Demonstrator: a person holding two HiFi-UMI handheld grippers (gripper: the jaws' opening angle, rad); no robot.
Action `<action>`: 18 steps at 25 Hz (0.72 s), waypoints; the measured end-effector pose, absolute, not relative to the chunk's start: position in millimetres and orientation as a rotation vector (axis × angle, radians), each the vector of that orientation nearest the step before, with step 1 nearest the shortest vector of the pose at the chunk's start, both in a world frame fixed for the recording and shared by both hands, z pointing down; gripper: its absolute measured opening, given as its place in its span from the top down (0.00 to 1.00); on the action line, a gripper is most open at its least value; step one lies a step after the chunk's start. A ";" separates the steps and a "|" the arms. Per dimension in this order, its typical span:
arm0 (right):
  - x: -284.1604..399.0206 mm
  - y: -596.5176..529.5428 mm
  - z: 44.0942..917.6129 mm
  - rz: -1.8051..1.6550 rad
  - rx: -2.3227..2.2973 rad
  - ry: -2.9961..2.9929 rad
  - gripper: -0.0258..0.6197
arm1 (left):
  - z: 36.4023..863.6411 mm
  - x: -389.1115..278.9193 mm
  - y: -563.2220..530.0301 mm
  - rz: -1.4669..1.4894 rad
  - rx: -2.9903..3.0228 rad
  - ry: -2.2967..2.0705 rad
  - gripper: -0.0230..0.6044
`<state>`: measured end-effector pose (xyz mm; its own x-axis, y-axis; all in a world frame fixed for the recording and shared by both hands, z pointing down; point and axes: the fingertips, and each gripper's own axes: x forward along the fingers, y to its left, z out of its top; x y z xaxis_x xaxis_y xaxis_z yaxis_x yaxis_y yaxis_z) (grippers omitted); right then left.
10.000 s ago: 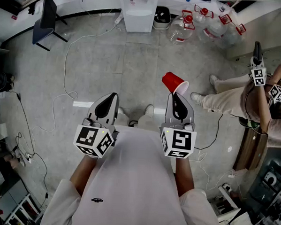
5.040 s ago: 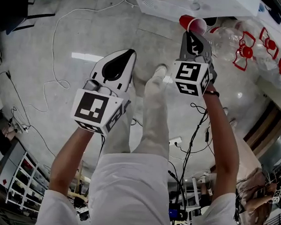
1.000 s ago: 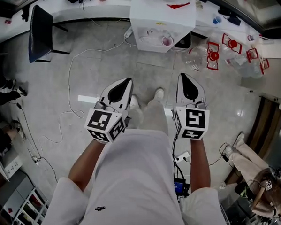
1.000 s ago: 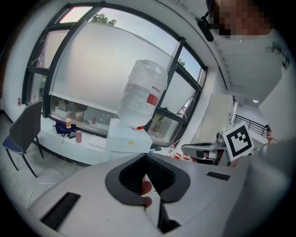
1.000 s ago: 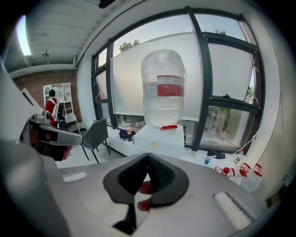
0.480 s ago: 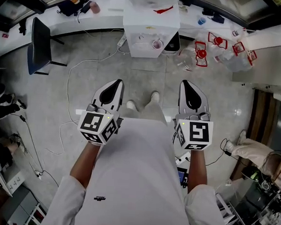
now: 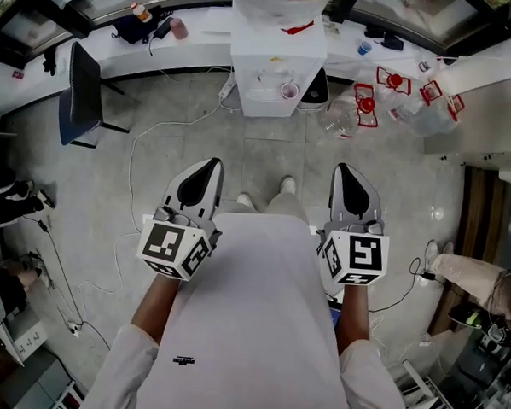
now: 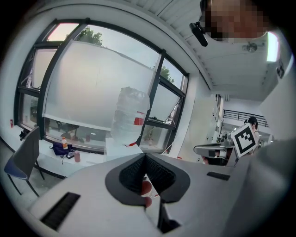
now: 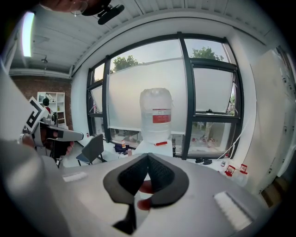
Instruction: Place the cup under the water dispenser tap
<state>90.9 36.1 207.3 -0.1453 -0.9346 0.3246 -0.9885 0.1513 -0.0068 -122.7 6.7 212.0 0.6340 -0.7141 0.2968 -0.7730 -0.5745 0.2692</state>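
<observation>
The red cup [image 7: 289, 91] stands in the recess of the white water dispenser [image 7: 276, 51], under its taps, far ahead of both grippers. In the head view my left gripper [image 7: 211, 164] and right gripper [image 7: 346, 168] are held side by side over the floor, both shut and empty. From the left gripper view the jaws meet at the tip [image 8: 145, 155], and a red patch of the cup [image 8: 145, 187] shows behind them. The right gripper view has its jaws [image 9: 148, 155] closed the same way, below the dispenser's bottle [image 9: 156, 113].
A dark chair [image 7: 82, 88] stands left of the dispenser. Several empty water bottles with red handles [image 7: 389, 91] lie to its right. Cables [image 7: 133, 176] trail over the floor. A white counter [image 7: 188, 29] runs along the windows. Another person's legs [image 7: 474, 279] are at the right edge.
Ten seconds ago my right gripper held the red cup. It carried it to the dispenser and let go there. Both grippers have since drawn back from the dispenser.
</observation>
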 end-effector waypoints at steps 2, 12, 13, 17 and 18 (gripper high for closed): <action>87.1 38.3 208.1 0.325 1.872 -2.190 0.94 | 207.3 -125.8 10.7 0.213 2.491 -1.188 0.95; 71.9 37.0 204.1 0.309 1.866 -2.226 0.94 | 196.1 -130.2 14.3 0.171 2.463 -1.185 0.95; 69.4 37.0 204.6 0.305 1.863 -2.228 0.94 | 195.6 -131.3 14.2 0.167 2.465 -1.188 0.95; 64.3 38.6 204.6 0.302 1.858 -2.233 0.94 | 197.2 -132.2 16.6 0.174 2.467 -1.178 0.95; 64.1 38.4 203.4 0.303 1.859 -2.235 0.94 | 197.1 -131.7 16.6 0.178 2.469 -1.175 0.95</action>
